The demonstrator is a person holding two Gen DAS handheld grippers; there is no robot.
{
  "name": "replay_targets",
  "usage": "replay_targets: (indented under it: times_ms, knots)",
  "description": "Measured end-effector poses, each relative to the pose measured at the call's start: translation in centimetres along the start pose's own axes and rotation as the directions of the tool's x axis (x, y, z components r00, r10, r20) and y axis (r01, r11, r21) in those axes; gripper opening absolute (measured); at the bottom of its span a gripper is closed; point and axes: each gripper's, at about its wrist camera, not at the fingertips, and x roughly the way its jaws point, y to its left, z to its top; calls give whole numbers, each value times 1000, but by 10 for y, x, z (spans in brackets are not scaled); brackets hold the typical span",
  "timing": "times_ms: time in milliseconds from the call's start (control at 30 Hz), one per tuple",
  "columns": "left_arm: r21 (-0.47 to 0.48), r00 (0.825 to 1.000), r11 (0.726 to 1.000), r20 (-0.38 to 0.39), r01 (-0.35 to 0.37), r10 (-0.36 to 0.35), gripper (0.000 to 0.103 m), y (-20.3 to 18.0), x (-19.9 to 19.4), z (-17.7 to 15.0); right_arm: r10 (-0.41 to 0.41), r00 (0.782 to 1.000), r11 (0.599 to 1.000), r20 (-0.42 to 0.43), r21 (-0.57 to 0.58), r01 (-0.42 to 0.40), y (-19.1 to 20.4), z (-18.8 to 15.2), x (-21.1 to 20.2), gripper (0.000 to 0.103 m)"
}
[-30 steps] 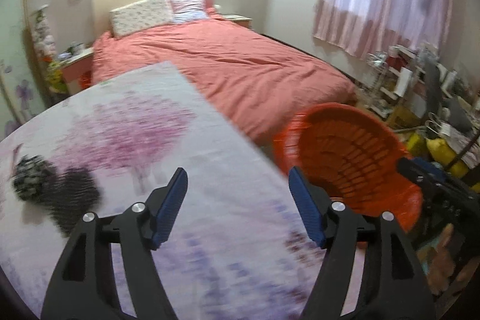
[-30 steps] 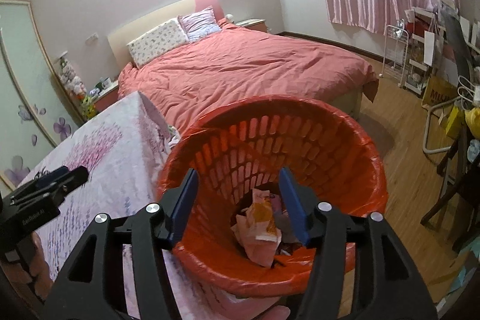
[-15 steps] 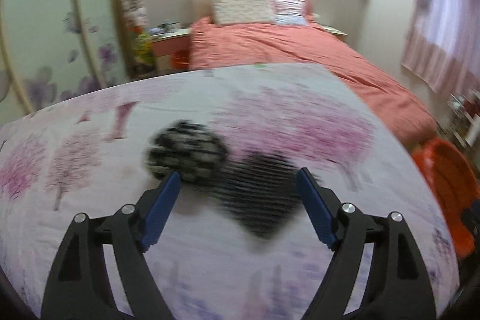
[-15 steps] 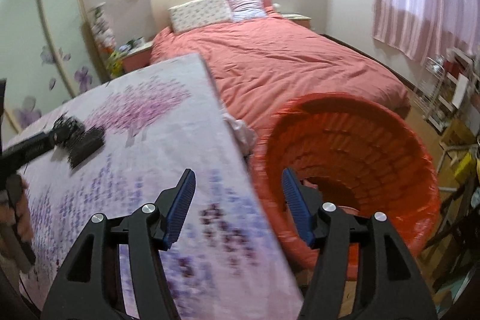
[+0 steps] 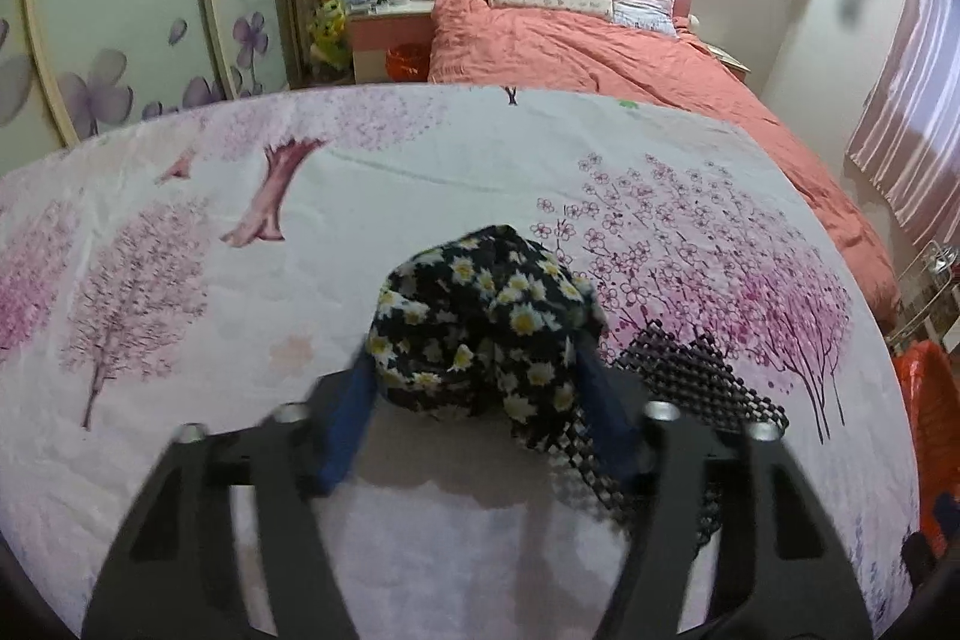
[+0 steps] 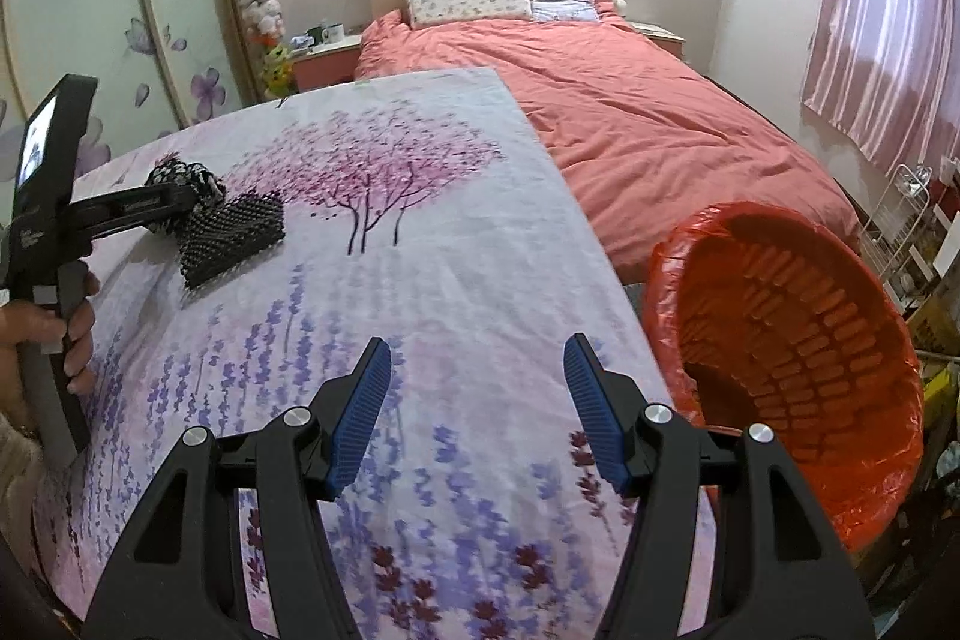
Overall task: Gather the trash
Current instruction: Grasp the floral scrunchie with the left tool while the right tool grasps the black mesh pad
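A wad of black daisy-print cloth [image 5: 480, 304] lies on the flowered tablecloth [image 5: 300, 280], with a black mesh piece [image 5: 690, 370] touching its right side. My left gripper [image 5: 474, 364] has the wad between its blue pads; the jaws are closing and both pads touch its sides. In the right wrist view the same wad [image 6: 180, 172] and mesh piece [image 6: 234, 235] sit at the table's far left, under the left gripper [image 6: 174, 205]. My right gripper [image 6: 477, 358] is open with nothing in it, over the near part of the table. The orange lined bin [image 6: 798, 340] tilts beside the table's right edge.
A bed with a coral cover [image 6: 630, 118] stands behind the table. A person's hand [image 6: 36, 334] holds the left gripper's handle at the left edge. A wire rack and clutter [image 6: 912, 220] fill the far right. The bin's rim [image 5: 927, 400] shows at the right of the left wrist view.
The left gripper swung away from the bin to the left across the table, reached the cloth wad and narrowed around it. The right gripper turned from above the bin's inside to over the table.
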Motion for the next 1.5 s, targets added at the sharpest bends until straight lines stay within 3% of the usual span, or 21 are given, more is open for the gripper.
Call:
replay_targets:
  times_ms: [33,133,200,367,533,1067,1300,1500]
  knots:
    - [-8,1000,1000,-9,8,-8,34,1,2,0,3,1000,1000,-4,-1,-3,2,1,2,60]
    - [-11,1000,1000,-2,7,-7,25,8,-2,-3,12,1000,1000,-8,-6,-12,9,4,3,60]
    - [3,1000,1000,7,-14,14,25,17,-9,-6,21,1000,1000,-7,-10,-21,14,8,4,60]
    - [24,993,993,16,-113,113,27,58,-30,-15,52,999,998,-11,-32,-52,35,17,7,60]
    - [22,984,983,-3,-180,181,36,98,-40,-30,81,996,995,-28,-55,-82,60,21,13,60]
    - [-14,989,989,-26,-148,148,41,111,-35,-34,144,986,989,-90,-23,-146,124,41,57,60]
    - [-20,989,990,-26,-143,142,41,113,-34,-33,136,988,991,-68,6,-136,141,52,70,60]
    - [-24,990,990,-26,-139,139,41,113,-34,-33,74,993,996,-96,-42,-79,155,52,84,61]
